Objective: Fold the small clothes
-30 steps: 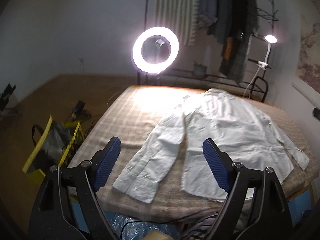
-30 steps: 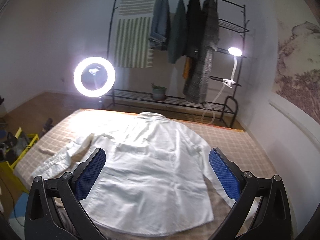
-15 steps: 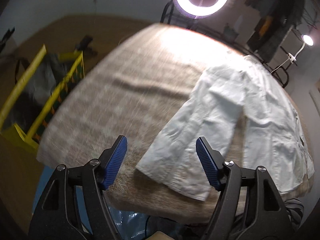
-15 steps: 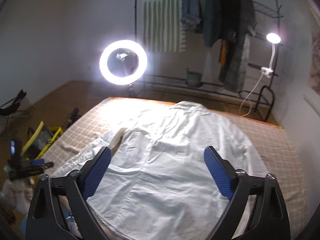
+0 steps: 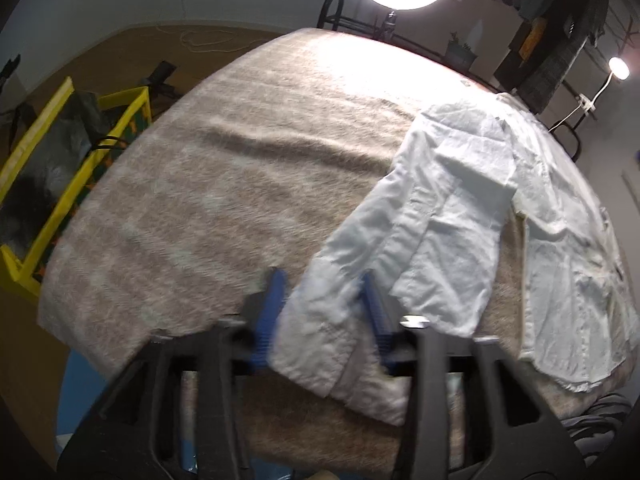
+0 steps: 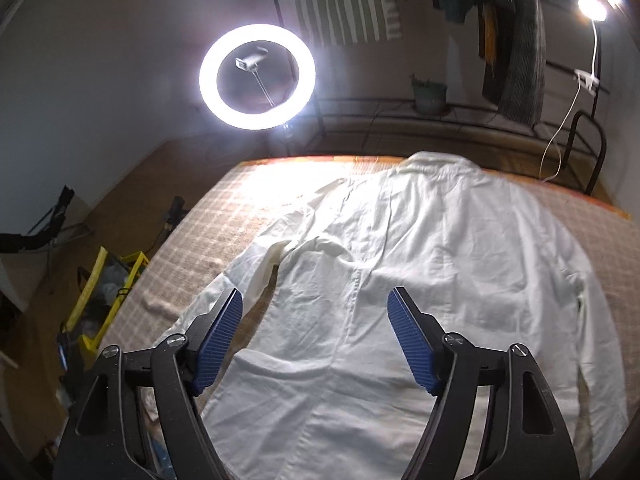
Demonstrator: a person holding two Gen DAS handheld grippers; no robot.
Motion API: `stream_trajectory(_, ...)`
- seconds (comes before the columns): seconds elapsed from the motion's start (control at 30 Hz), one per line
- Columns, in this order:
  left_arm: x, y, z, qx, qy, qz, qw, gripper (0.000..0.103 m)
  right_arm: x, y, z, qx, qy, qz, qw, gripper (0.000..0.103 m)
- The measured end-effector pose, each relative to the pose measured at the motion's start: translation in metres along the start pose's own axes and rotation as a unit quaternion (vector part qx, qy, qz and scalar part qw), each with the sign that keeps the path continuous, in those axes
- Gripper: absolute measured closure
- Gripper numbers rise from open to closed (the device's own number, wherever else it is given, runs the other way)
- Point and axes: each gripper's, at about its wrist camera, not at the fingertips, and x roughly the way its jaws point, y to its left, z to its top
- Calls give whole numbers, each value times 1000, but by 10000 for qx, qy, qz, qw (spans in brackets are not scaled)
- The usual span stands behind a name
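A white long-sleeved shirt (image 6: 420,280) lies flat on the checked beige table cover (image 6: 240,208), collar at the far end. Its left sleeve (image 5: 440,220) runs down toward me along the body (image 5: 560,248). My left gripper (image 5: 324,312) is low over the sleeve's cuff (image 5: 320,340). Its jaws are closing with the cuff between the blue pads (image 5: 272,312), which come in at its two sides; the picture is blurred there. My right gripper (image 6: 316,336) hovers above the shirt's lower back. Its jaws are closing but still wide, with only the cloth beneath them.
A ring light (image 6: 258,76) on a stand glows behind the table. A clothes rack (image 6: 512,40) with hanging garments and a clip lamp (image 6: 592,8) stand at the back. A yellow-edged bag (image 5: 60,160) sits on the floor at the left.
My left gripper dropped from above the table down to the sleeve cuff and its jaws narrowed around it. My right gripper slid left over the shirt and its jaws narrowed somewhat.
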Motion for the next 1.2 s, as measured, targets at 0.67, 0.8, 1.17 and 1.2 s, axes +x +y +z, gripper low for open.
stream_trajectory(0.67,-87,-154,5,1717,-1066,-1762,9634,100,107,-23,54,647,906,1230,9861,49)
stream_trajectory(0.8,-80,-176,-12,2036,-760,-2023,9549,100,148,-8,68,594,1255,1480,9792,49)
stream_trajectory(1.17,-62,-200,-32,2461,-340,-2169,9441,101,217,25,66,-158,1855,1024,9772,101)
stream_trajectory(1.2,-60,-201,-34,2461,-326,-2183,9438,101,219,21,65,-146,1919,908,9771,99)
